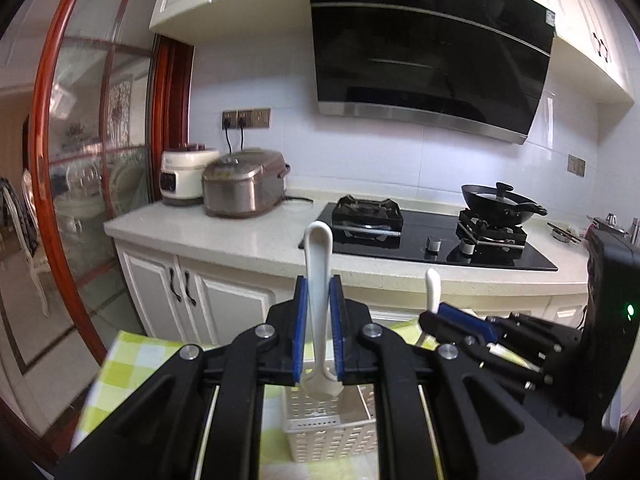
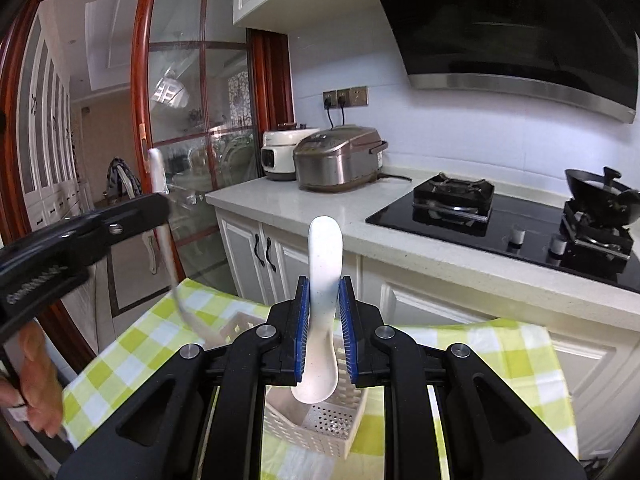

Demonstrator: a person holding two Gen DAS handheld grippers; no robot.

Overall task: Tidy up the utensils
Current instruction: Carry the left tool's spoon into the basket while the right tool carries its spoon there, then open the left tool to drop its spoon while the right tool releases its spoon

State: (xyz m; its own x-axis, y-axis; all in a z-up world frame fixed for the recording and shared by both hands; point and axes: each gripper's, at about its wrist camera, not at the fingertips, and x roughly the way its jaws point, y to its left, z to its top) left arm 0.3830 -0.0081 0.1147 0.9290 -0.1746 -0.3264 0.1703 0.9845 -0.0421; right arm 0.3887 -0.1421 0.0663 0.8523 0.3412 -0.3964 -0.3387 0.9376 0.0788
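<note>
My left gripper is shut on a white spoon, handle up, its bowl hanging over a white perforated basket on the green checked cloth. My right gripper is shut on a second, wider white spoon, also handle up, its bowl just above the same basket. The right gripper shows at the right of the left wrist view, with its spoon handle sticking up. The left gripper shows at the left of the right wrist view, with its spoon.
The basket stands on a table with a green and white checked cloth. Behind it is a kitchen counter with two rice cookers, a black gas hob and a wok. A red-framed glass door is at the left.
</note>
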